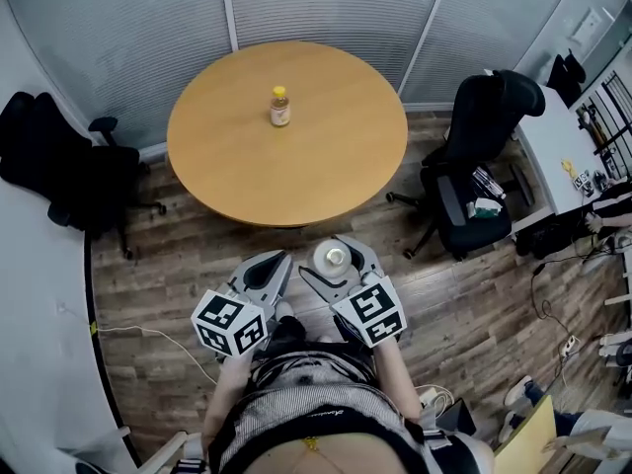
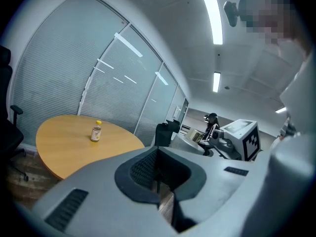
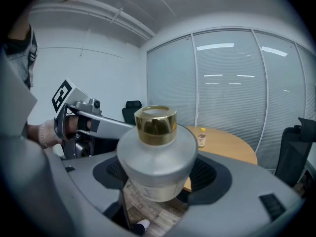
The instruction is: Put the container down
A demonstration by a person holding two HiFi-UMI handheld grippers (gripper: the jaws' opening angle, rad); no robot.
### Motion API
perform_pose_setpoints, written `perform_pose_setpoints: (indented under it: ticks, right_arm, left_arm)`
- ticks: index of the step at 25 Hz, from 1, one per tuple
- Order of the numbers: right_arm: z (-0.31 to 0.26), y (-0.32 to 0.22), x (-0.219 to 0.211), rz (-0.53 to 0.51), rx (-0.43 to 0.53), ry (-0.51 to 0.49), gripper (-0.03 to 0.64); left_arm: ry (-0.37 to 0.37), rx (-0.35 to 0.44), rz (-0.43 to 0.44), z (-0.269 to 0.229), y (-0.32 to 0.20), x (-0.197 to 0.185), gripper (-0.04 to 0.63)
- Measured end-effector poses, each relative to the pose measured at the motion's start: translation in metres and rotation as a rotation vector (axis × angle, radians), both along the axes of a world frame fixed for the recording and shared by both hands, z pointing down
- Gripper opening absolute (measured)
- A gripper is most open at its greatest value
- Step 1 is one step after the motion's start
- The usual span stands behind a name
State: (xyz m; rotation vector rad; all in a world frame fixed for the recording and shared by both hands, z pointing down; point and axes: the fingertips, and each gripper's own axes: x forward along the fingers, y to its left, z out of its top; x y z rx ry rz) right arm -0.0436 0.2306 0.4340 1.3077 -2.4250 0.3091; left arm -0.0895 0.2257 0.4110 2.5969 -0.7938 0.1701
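Observation:
A frosted white container [image 3: 157, 159] with a gold cap sits between the jaws of my right gripper [image 3: 158, 174], which is shut on it. From the head view the container [image 1: 335, 259] is held upright over the wooden floor, short of the round table's near edge. My left gripper [image 1: 279, 268] hangs beside it on the left, shut and empty [image 2: 158, 174]. On the round wooden table [image 1: 296, 166] stands a small bottle [image 1: 280, 107] with a yellow cap, also in the left gripper view as the bottle [image 2: 96, 132] and in the right gripper view as the bottle [image 3: 201, 137].
A black office chair [image 1: 479, 161] stands right of the table and another black chair [image 1: 69, 171] to its left. A white desk [image 1: 568, 156] with small items is at the far right. Frosted glass walls [image 1: 326, 8] close the room behind the table. Cables lie on the floor [image 1: 148, 339].

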Motion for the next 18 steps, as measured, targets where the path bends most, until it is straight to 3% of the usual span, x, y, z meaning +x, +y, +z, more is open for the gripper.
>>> perform_pose_setpoints:
  ticks: [18]
  right_arm:
    - [0.01,-0.059,-0.029,0.075,-0.032,-0.002,0.345]
  left_arm:
    - [0.013,-0.02,0.081,0.007,-0.062,-0.027,0.021]
